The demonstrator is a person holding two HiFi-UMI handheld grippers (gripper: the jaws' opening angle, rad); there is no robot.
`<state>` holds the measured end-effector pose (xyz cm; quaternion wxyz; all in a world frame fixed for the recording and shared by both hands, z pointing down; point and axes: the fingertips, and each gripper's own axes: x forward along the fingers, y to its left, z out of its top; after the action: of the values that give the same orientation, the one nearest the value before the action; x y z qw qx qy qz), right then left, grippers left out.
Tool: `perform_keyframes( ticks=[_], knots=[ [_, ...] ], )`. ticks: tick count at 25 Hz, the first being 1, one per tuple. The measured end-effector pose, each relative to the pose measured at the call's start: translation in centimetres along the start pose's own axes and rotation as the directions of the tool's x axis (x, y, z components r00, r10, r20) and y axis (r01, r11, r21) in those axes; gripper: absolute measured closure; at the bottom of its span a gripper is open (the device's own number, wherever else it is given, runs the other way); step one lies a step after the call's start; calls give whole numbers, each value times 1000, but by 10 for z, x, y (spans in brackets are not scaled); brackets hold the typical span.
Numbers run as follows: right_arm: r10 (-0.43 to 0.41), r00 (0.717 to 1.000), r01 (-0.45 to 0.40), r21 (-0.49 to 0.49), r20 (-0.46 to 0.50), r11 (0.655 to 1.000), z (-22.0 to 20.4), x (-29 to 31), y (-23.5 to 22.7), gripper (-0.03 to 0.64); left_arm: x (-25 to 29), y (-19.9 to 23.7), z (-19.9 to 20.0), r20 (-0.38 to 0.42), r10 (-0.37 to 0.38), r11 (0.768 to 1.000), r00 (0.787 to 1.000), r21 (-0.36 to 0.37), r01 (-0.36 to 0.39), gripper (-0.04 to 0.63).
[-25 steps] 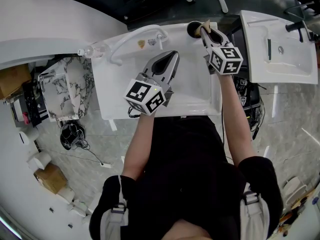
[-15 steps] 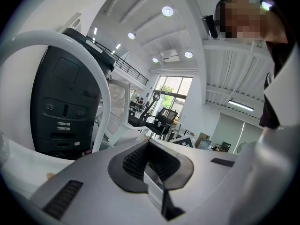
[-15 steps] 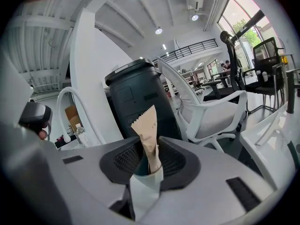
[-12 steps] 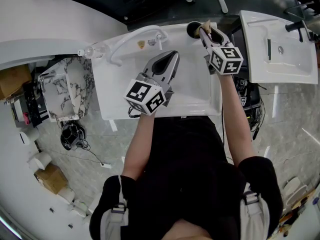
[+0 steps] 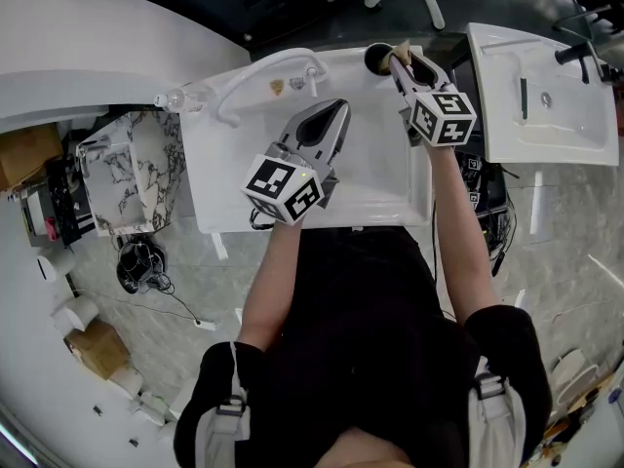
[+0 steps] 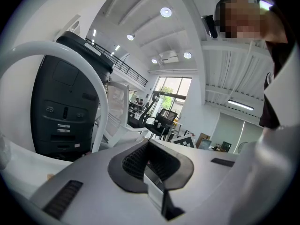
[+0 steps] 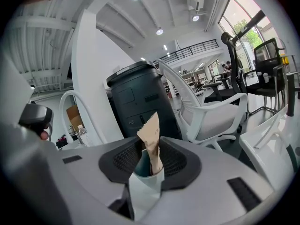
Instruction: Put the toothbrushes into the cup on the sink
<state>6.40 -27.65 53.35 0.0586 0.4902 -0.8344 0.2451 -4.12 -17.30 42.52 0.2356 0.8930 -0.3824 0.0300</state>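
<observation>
A black cup (image 5: pixel 375 58) stands at the far right corner of the white sink (image 5: pixel 385 178). My right gripper (image 5: pixel 399 59) is right beside the cup and is shut on a toothbrush (image 5: pixel 400 49) in a tan paper wrapper. In the right gripper view the wrapper's serrated end (image 7: pixel 151 130) sticks up between the shut jaws of my right gripper (image 7: pixel 150 161), with a dark teal part beneath it. My left gripper (image 5: pixel 340 107) hovers over the basin, shut and empty. The left gripper view shows that gripper (image 6: pixel 149 161) with nothing between its pads.
A white arched faucet (image 5: pixel 255 72) and a clear bottle (image 5: pixel 181 97) sit at the sink's far left. A second sink (image 5: pixel 575 125) stands to the right. A marble-patterned bin (image 5: pixel 127 169) and cartons are on the floor at the left.
</observation>
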Motion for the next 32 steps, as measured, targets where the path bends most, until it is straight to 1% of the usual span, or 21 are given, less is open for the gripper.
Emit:
perform_keyframes(
  ticks=[18, 32],
  knots=[
    [0, 1000, 1, -26, 24, 1000, 7, -27, 7, 497, -16, -26, 2, 31, -10, 999, 999, 33, 9, 586],
    [31, 998, -28, -64, 50, 998, 15, -55, 24, 497, -26, -44, 5, 69, -19, 998, 997, 55, 15, 587]
  ],
)
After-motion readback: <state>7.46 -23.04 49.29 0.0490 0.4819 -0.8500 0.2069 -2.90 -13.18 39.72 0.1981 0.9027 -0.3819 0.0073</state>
